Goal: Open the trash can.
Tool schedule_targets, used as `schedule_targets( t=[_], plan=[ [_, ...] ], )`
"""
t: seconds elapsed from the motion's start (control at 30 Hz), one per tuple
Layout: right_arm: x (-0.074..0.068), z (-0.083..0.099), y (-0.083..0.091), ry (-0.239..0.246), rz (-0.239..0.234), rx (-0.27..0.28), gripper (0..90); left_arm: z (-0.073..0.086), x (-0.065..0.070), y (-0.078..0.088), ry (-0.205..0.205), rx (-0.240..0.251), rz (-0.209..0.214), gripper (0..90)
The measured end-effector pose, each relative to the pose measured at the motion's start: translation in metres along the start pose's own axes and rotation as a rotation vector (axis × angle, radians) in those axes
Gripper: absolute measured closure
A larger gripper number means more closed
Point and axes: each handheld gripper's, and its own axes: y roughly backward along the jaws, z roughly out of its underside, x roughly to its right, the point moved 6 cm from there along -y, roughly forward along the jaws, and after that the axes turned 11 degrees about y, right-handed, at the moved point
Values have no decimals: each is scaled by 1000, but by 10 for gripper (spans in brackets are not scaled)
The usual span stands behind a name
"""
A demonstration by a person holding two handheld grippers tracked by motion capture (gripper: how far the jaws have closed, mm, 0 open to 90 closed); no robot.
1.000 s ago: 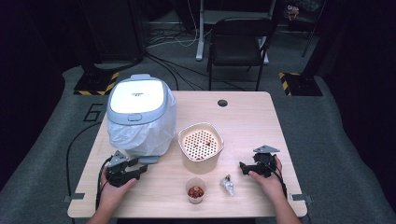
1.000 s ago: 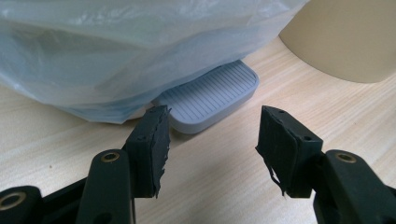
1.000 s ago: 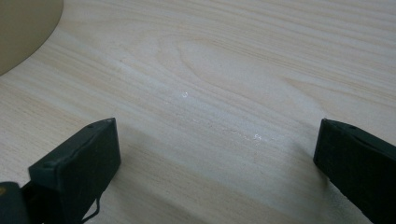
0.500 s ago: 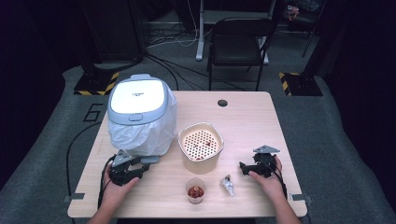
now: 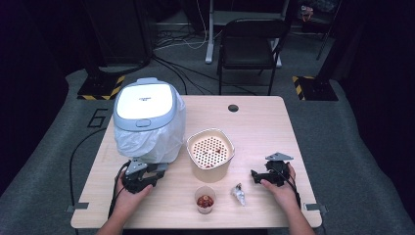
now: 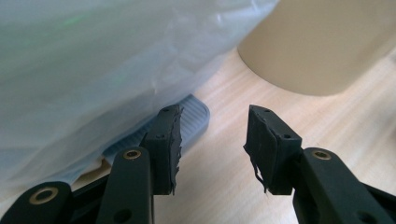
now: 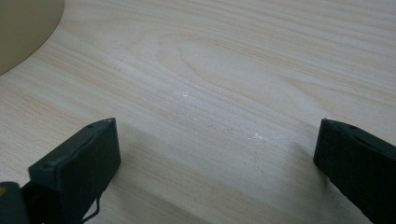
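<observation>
left tongs (image 6: 212,140): low at the near left of the wooden surface (image 5: 264,132), jaws part way apart and just been closing, only bare wood between them; in the high view they (image 5: 155,172) sit at the foot of the rice cooker.
rice cooker (image 5: 147,117): white and grey, lid down, wrapped in a clear plastic bag (image 6: 93,60); far left of the surface. its ribbed grey foot (image 6: 191,119) pokes out under the bag, just beyond the left jaw.
steamer basket (image 5: 210,152): cream, perforated floor, mid-surface, just right of the cooker; its wall (image 6: 322,46) rises ahead of the left tongs.
right tongs (image 7: 215,154): jaws wide, nothing between, resting low over bare wood; near right edge (image 5: 254,175) in the high view.
paper cup (image 5: 205,199): near edge, reddish pieces inside, between the two hands.
crumpled wrapper (image 5: 239,194): silvery, just right of the cup, near the right tongs.
</observation>
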Motion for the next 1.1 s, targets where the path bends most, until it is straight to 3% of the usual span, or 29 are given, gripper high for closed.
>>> schedule_targets(
  t=[0.13,0.23,0.27,0.37,0.43,0.47,0.5,0.57,0.6,0.67,0.8,1.1],
  plan=[
    [0,0,0,0,0,0,1,-2,0,-2,90,22,-64,570],
    [0,0,0,0,0,0,1,-2,-1,-5,93,49,-111,628],
    [0,0,0,0,0,0,1,-1,-1,-6,71,38,-132,632],
    [0,0,0,0,0,0,1,1,-5,-9,73,40,-180,630],
    [0,0,0,0,0,0,1,1,-7,-9,80,53,-166,632],
    [0,0,0,0,0,0,1,2,-7,-9,103,44,-167,632],
    [0,0,0,0,0,0,1,2,-7,-9,79,57,-173,633],
    [0,0,0,0,0,0,1,2,-7,-9,84,57,-178,634],
    [0,0,0,0,0,0,1,3,-6,-9,122,57,-198,634],
    [0,0,0,0,1,0,1,3,-6,-12,141,80,-212,633],
    [0,0,0,-1,1,0,1,3,-5,-14,138,102,-229,632],
    [-1,0,0,-5,0,-1,1,6,-7,-15,117,101,-222,640]
  ],
)
